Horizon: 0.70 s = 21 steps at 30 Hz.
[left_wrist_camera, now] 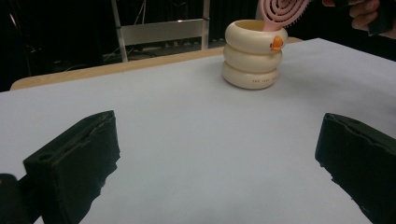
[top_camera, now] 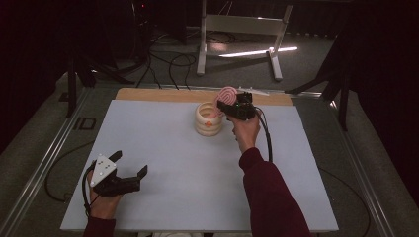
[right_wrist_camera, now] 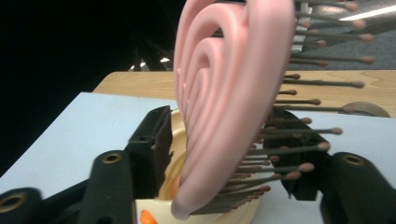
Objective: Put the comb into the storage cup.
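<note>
While the right gripper [right_wrist_camera: 219, 154] hangs over the cream ringed holder [top_camera: 208, 119], we see its black jaws standing partly open on either side of a pink spiral hairbrush [right_wrist_camera: 224, 102]. From the right gripper view, the left jaw is clear of the brush's smooth back; on the other side the bristles reach toward the right jaw, and we cannot tell whether their tips touch its pad. We judge the grip released, with the brush between the jaws. Its lower end dips inside the holder's rim just below the jaws, and that end is lost to us inside the cup. Its top is cut off at the upper edge of the right gripper view. A small orange figure [left_wrist_camera: 277, 43] sits on the holder's upper ring.

Behind the gripper, the right hand [top_camera: 245, 129] wraps the gripper's body, and a dark red sleeve [top_camera: 269, 197] runs back toward the near table edge, the forearm stretched well forward. Its cable trails beside the arm.

Well apart, near the front left corner of the pale blue table sheet [top_camera: 163, 163], the left gripper [top_camera: 129, 170] rests low in the left hand [top_camera: 104, 203], jaws spread wide with nothing between them, pointing across the sheet toward the holder. Beyond the table, the room is dark and hard to read.
</note>
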Each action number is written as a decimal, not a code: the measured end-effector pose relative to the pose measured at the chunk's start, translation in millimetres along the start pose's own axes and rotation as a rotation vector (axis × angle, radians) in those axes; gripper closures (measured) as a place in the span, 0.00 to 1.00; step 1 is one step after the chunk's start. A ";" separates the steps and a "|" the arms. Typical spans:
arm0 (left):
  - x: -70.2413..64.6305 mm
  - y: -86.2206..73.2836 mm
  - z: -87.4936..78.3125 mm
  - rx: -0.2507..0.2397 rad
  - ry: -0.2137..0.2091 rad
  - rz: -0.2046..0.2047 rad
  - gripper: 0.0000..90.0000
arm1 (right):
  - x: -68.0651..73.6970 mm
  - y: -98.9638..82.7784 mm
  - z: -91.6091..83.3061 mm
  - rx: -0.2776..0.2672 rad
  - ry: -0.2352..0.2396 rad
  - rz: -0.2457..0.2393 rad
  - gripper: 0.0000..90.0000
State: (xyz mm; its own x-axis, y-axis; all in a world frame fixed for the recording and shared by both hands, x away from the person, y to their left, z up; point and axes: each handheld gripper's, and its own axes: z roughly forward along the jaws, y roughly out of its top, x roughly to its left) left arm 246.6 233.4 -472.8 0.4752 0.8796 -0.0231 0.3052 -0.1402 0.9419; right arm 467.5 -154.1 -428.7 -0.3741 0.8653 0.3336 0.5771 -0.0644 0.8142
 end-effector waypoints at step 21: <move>-0.7 0.2 1.2 0.002 -0.003 0.002 0.01 | -6.3 0.5 -11.7 -0.002 -0.003 -0.038 0.18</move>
State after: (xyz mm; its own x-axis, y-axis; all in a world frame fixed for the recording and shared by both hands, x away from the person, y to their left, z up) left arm 247.3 232.2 -473.0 0.4780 0.8781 -0.0222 0.3058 -0.1426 0.9414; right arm 461.7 -165.4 -424.9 -0.3939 0.8684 0.3012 0.5607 -0.0326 0.8274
